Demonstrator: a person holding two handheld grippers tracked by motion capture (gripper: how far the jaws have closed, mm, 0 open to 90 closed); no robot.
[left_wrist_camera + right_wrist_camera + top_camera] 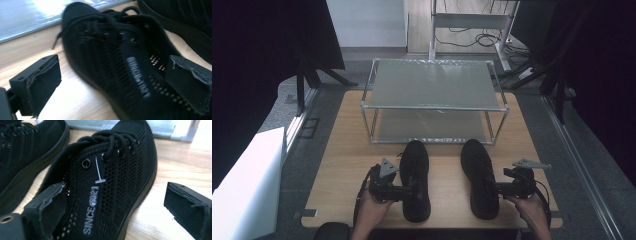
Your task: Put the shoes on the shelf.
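Two black mesh lace-up shoes lie side by side on the wooden table (346, 150), toes pointing away. My left gripper (413, 191) is open at the heel end of the left shoe (416, 172). In the left gripper view the left gripper (115, 85) has one jaw on the table and the other over the left shoe's (105, 50) collar. My right gripper (495, 189) is open at the right shoe (478, 172). In the right gripper view the right gripper (120, 207) has its jaws on either side of the right shoe's (120, 170) side wall, one at the opening, one outside.
A two-shelf metal rack (434, 107) stands just beyond the shoes' toes, both shelves bare. A white box (247, 185) sits off the table at the left. Black curtains hang on both sides, and cables lie on the floor behind.
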